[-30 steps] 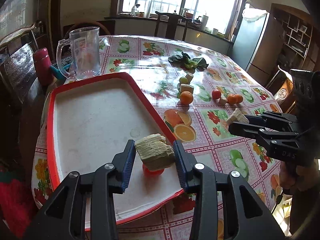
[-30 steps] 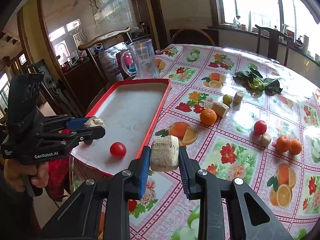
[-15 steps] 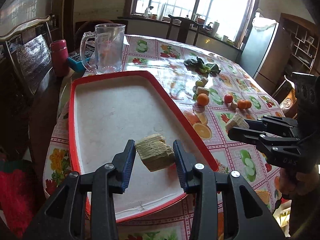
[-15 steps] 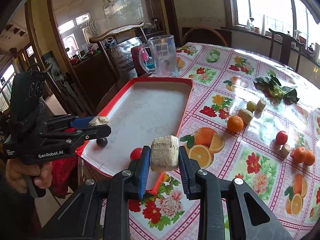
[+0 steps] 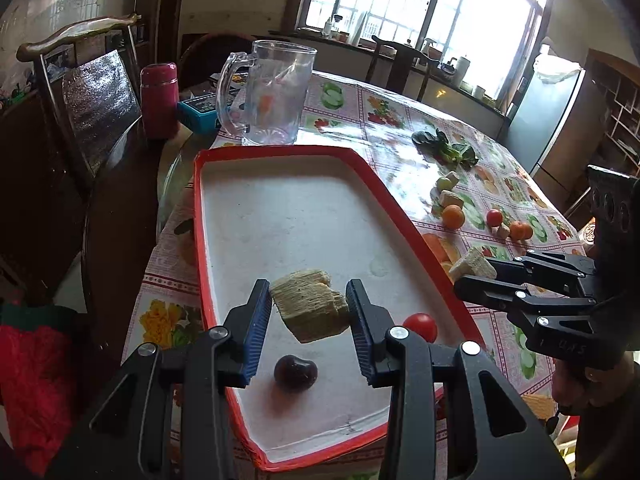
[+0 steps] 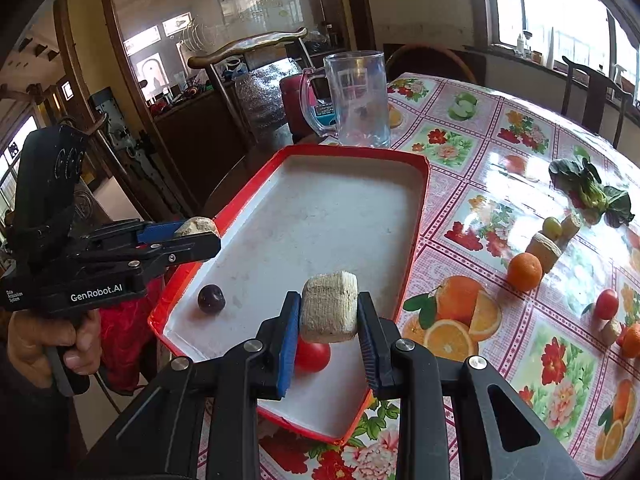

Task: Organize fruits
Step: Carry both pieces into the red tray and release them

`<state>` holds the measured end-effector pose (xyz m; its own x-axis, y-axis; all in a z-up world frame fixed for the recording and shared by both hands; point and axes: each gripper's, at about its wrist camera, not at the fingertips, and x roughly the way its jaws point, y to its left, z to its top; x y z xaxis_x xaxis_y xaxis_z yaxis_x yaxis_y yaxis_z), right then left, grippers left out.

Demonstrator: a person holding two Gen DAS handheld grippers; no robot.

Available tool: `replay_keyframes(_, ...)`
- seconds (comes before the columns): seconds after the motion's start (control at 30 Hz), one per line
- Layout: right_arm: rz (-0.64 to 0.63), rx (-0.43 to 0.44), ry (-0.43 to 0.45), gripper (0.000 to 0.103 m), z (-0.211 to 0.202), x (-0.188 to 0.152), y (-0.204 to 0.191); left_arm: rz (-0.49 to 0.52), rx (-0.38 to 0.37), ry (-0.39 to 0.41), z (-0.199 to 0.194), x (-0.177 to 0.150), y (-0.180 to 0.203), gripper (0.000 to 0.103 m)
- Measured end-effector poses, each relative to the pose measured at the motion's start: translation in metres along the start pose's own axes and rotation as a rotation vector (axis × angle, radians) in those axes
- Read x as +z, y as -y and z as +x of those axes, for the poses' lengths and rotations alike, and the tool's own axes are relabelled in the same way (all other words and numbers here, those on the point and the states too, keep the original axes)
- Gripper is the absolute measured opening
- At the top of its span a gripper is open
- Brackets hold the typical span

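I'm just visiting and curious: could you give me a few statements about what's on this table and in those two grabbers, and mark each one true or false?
1. Each gripper holds a tan fibrous chunk. True: the left gripper clamps one chunk, the right gripper another chunk.
2. The red-rimmed tray holds nothing. False: a red tomato and a dark round fruit lie in it.
3. The glass pitcher stands inside the tray. False: it stands on the tablecloth beyond the tray's far end.
4. Leafy greens lie on the tablecloth. True.

Glass pitcher (image 5: 272,92), red flask (image 5: 159,100), chair (image 5: 80,92)
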<state>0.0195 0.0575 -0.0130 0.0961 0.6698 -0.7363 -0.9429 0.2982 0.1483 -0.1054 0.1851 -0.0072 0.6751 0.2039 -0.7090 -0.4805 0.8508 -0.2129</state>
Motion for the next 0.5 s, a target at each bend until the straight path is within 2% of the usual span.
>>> replay_keyframes(0.5,-0.008,0.022,-0.081,0.028,0.045,0.006,-0.001,-0.033,0.026,-0.05,0.026,0.0,-0.02,0.036)
